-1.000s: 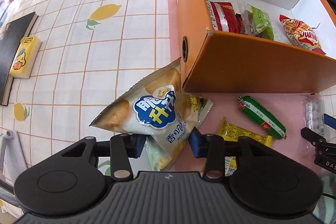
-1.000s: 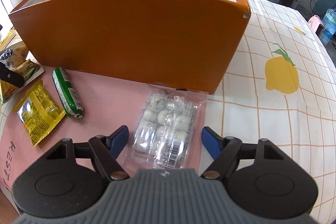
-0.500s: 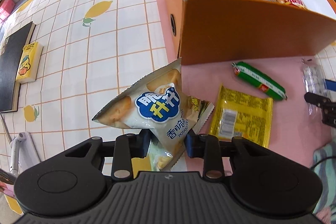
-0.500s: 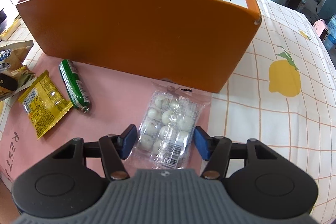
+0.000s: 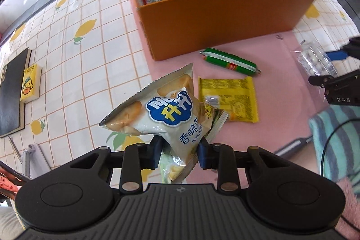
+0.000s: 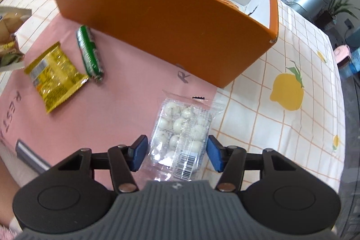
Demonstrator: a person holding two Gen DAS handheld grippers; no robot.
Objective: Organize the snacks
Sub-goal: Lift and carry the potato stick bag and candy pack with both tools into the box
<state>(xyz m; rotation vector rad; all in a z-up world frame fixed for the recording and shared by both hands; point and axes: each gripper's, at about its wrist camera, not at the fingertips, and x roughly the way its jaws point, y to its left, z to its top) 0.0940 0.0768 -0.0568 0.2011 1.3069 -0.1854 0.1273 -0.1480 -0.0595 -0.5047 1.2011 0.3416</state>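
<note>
Both grippers had just been closing, and each snack came up off the pink mat (image 5: 281, 91). Left gripper (image 5: 178, 153) clamped the chip bag (image 5: 162, 116) by its lower end at frame centre. Right gripper (image 6: 175, 153) pinched the candy pack (image 6: 182, 132), lower centre. Both likely bound for the orange box (image 6: 168, 21), upper frame.

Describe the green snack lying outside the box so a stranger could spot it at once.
Find the big orange box on the pink mat. Just in front of its long wall lies the green sausage stick. Unlike the flat yellow packet beside it, it is a round tube.
</note>
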